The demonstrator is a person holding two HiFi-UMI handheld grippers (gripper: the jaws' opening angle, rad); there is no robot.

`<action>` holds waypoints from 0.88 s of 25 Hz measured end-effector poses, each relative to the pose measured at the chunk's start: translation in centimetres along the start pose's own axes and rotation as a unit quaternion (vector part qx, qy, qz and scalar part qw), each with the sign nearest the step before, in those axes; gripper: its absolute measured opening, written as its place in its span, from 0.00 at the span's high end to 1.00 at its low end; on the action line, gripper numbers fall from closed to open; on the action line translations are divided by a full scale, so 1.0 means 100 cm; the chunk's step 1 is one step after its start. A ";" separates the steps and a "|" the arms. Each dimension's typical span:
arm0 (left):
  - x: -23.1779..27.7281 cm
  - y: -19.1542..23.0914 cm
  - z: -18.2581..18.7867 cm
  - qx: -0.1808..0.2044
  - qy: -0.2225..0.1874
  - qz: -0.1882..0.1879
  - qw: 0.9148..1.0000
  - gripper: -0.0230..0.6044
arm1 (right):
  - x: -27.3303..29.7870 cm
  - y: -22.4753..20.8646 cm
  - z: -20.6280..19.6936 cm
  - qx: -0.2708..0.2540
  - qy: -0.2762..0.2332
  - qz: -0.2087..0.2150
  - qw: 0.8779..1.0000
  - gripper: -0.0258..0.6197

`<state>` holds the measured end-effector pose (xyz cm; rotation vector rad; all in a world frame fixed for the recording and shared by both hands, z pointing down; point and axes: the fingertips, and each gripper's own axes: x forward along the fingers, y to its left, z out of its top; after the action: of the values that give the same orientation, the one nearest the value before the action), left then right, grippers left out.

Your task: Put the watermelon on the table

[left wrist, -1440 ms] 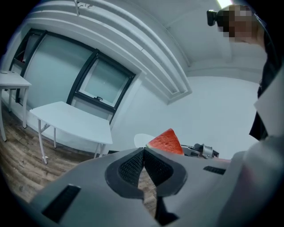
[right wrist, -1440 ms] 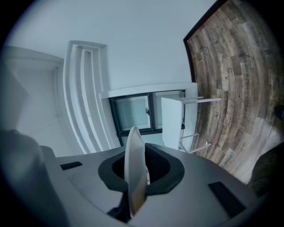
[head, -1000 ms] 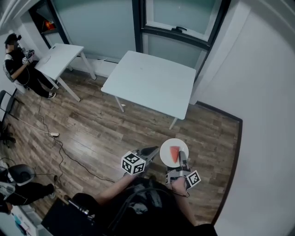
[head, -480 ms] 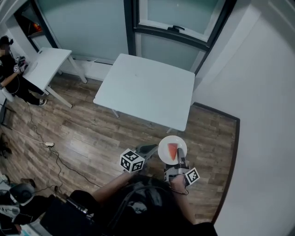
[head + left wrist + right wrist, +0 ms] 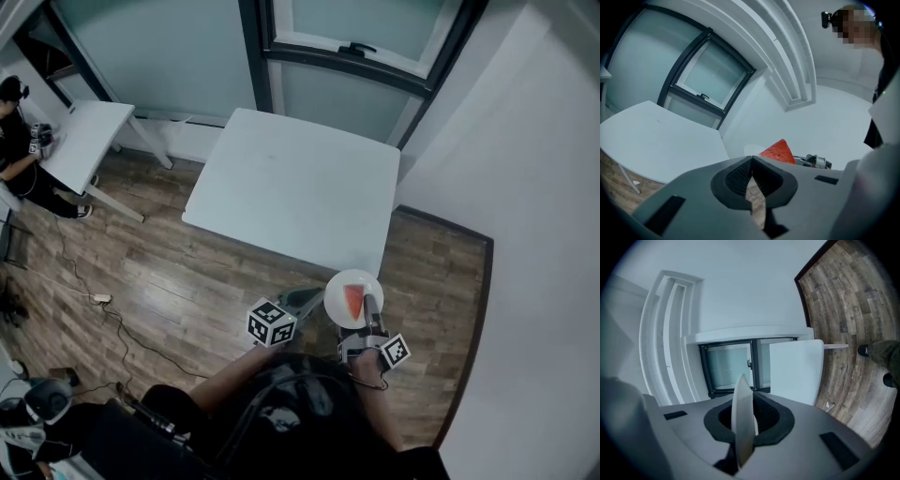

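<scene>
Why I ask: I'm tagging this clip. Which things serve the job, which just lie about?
Job: watermelon slice, plate under it, right tool shut on plate, near table.
Lying about: far table, person beside it, floor cable.

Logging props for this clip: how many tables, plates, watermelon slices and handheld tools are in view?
tables: 2
plate: 1
watermelon slice: 1
tools: 2
total: 6
</scene>
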<state>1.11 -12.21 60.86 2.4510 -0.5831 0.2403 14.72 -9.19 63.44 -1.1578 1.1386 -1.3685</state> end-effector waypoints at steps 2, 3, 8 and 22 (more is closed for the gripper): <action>0.017 0.013 0.009 -0.003 -0.002 0.007 1.000 0.96 | 0.026 -0.003 0.011 -0.002 0.008 -0.003 1.000 0.92; 0.028 0.020 0.014 -0.009 -0.002 0.011 1.000 0.96 | 0.040 -0.002 0.018 -0.003 0.012 -0.004 1.000 0.92; 0.084 0.043 0.053 -0.004 -0.002 0.015 1.000 0.96 | 0.100 0.014 0.065 -0.009 0.021 0.012 1.000 0.92; 0.167 0.103 0.094 -0.023 0.009 0.060 0.998 0.96 | 0.204 -0.008 0.131 -0.014 0.053 -0.032 0.998 0.92</action>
<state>11.47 -31.11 63.66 2.3698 -0.7208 0.2927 26.17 -30.22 67.27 -1.1607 1.2077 -1.4820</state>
